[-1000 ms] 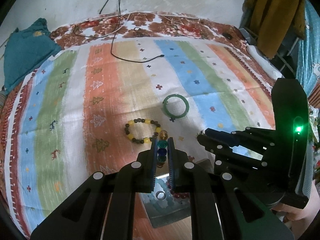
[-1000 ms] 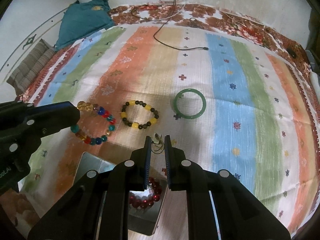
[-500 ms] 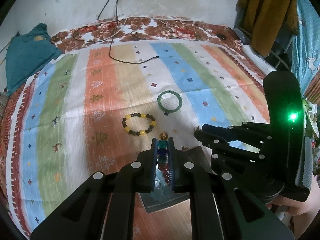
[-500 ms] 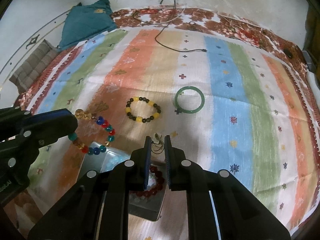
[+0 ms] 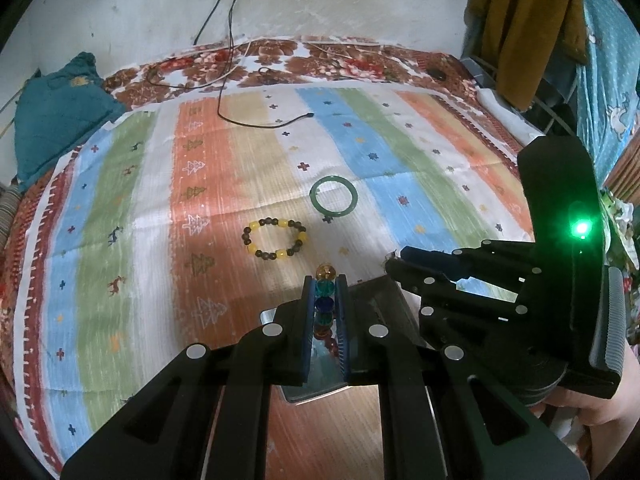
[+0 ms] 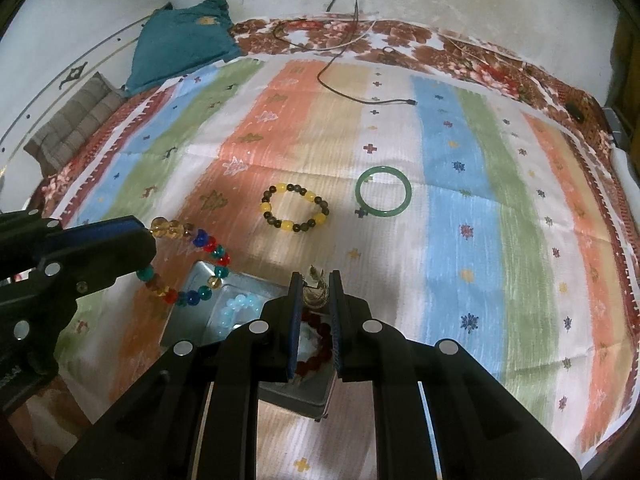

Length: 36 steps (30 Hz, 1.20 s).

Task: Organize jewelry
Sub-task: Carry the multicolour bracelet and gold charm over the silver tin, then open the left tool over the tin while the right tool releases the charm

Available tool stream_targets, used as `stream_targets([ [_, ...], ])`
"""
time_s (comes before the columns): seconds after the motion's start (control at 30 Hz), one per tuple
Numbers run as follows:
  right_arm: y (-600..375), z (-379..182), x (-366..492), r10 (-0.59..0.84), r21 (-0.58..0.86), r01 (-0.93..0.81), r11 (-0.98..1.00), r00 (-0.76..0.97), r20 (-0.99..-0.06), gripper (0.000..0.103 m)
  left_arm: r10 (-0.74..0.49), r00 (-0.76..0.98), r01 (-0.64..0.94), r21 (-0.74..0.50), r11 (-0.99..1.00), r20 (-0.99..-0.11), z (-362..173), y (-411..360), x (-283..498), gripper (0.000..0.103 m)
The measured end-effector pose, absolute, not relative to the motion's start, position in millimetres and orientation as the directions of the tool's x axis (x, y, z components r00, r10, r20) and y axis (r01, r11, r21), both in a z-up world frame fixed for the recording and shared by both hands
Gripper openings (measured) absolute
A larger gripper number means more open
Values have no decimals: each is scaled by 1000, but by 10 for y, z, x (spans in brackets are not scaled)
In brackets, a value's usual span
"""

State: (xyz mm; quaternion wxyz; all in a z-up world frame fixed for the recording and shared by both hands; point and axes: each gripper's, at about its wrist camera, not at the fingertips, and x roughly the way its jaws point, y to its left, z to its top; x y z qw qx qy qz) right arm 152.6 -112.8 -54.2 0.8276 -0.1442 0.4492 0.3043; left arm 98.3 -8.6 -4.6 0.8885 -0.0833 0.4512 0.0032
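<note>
Your left gripper (image 5: 325, 294) is clamped on the bead bracelet (image 6: 188, 268), which droops in a loose loop over the tin (image 6: 208, 280). Your right gripper (image 6: 314, 292) pinches a small gold piece (image 6: 316, 286) (too small to name) above the tin's red beads (image 6: 316, 358). The strand looks light, floppy and slick, so hold across several beads. Further out lie the yellow bracelet (image 5: 275, 239) and the stiff bangle (image 5: 335, 199).
</note>
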Motion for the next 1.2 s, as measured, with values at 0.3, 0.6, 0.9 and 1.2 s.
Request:
stream_targets([
  [0.3, -1135, -558, 1439, 371, 27, -644, 764, 404, -836, 14, -66, 597, -84, -144, 986, -800, -36, -84, 938, 9],
  [0.6, -1176, -591, 1367, 370, 43, -639, 768, 387, -845, 14, -65, 597, -70, -133, 989, -800, -28, -131, 859, 10],
  [0.9, -1190, -635, 1325, 365, 47, -643, 764, 372, -853, 14, -71, 590, -67, -137, 988, -804, -52, -175, 789, 10],
  [1.2, -1268, -664, 1412, 331, 43, -601, 798, 378, -864, 26, 21, 567, -151, -79, 985, -823, -109, -32, 792, 11],
])
